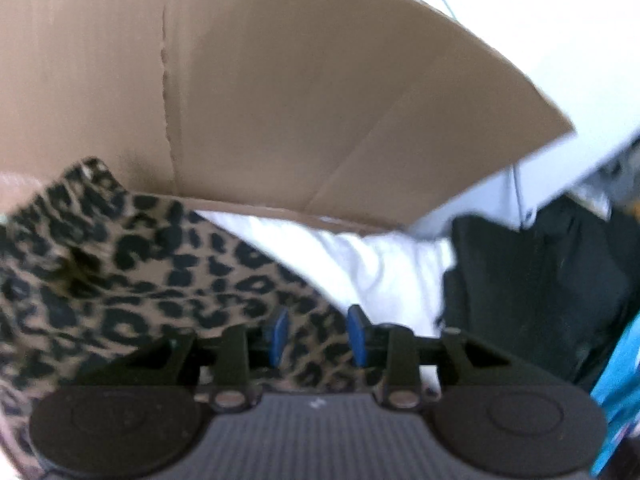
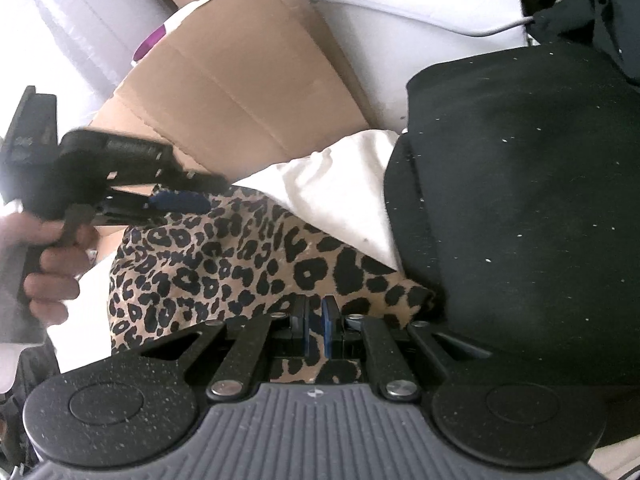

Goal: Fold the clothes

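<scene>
A leopard-print garment (image 1: 140,264) lies crumpled on white fabric (image 1: 372,264). In the left wrist view my left gripper (image 1: 318,336) hangs over the garment's right end. Its blue pads (image 1: 280,336) stand apart and press on nothing, with the print showing in the gap. In the right wrist view the same garment (image 2: 240,264) spreads across the middle. My right gripper (image 2: 316,320) is shut on its near edge, a fold of print pinched between the pads. The left gripper (image 2: 180,200), held by a hand (image 2: 52,264), hovers over the garment's far left edge.
A flattened cardboard box (image 1: 280,100) stands close behind the clothes, also in the right wrist view as cardboard (image 2: 240,92). A large black garment (image 2: 520,200) lies to the right, touching the leopard one. Something bright blue (image 1: 620,392) shows at the right edge.
</scene>
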